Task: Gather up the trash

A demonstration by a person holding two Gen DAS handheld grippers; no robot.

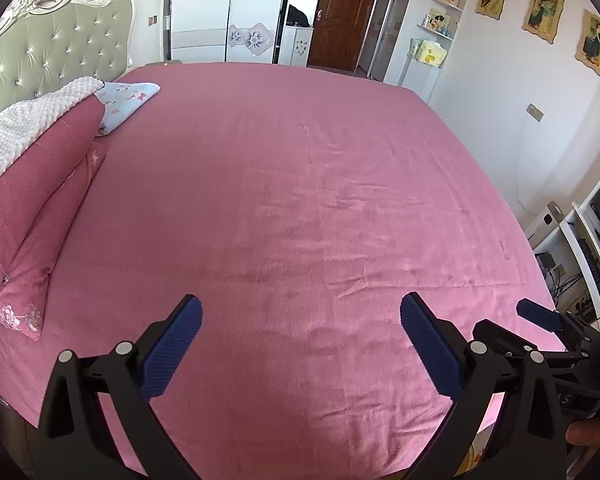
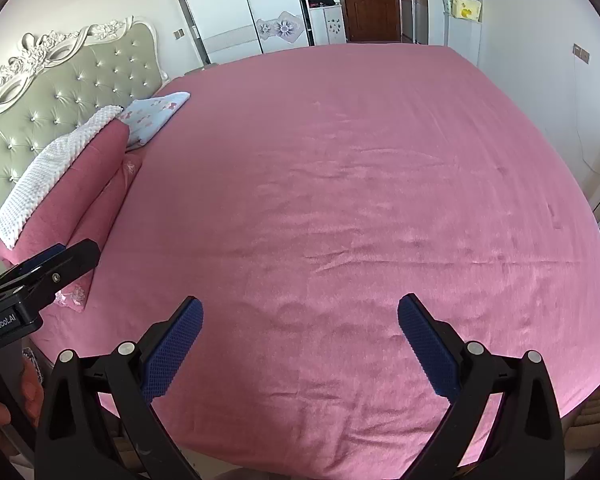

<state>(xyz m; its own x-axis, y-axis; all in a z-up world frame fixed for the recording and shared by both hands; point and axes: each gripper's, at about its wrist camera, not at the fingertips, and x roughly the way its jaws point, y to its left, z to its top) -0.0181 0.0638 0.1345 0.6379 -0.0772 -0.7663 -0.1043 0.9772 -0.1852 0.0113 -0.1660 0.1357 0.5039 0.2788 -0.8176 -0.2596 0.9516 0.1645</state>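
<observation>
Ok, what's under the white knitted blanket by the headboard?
The white knitted blanket drapes over a pink pillow; a light-blue patterned cloth pokes out beyond. Anything beneath stays hidden.

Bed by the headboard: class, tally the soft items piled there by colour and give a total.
Pink pillows: 2
White knobbly blanket: 1
Light blue patterned cloth: 1
Total: 4

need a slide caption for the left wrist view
Open left tongs hover over a bare pink bed, pillows by the headboard.
</observation>
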